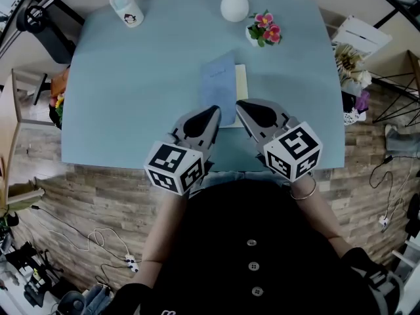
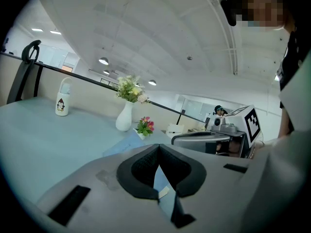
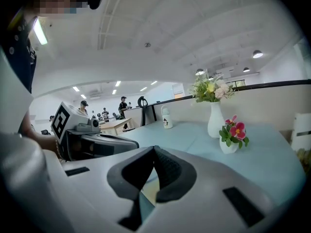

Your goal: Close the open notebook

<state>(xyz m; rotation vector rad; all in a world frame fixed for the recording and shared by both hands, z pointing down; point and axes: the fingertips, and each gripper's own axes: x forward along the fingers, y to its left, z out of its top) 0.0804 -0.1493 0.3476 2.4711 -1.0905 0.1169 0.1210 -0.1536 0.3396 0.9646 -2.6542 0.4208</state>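
Nearest in the head view, a dark buttoned garment [image 1: 252, 254] was seen, with a forearm reaching forward on each side. The left gripper [image 1: 213, 112] and right gripper [image 1: 244, 107] were held side by side over the near edge of the worktop [image 1: 131, 77], their tips angled towards each other and close together.

In the left gripper view, the jaws of the left gripper [image 2: 158, 147] were seen closed, with the pad tips met. Blue and a scrap of cream were seen through the gap beneath them. Whether an edge of paper was pinched there could not be told. In the right gripper view, the jaws of the right gripper [image 3: 154, 149] were likewise seen closed tip to tip, with a cream surface seen below them.

The notebook [image 1: 218, 87] was placed at the middle of the worktop, just beyond the jaws, with its near end hidden under both tips. Its blue cover [image 1: 216, 77] was seen on the left with a skewed top edge. A narrow cream page [image 1: 241, 84] was left exposed along the right side. The cover [image 2: 127, 143] was also shown as a slanted blue sheet in the left gripper view.

Further back and to the right, a small pot [image 1: 264, 30] of pink flowers was set. Just behind it, a white vase [image 1: 234, 4] was stood at the far edge. A white bottle [image 1: 126, 12] was stood well apart at the far left corner.
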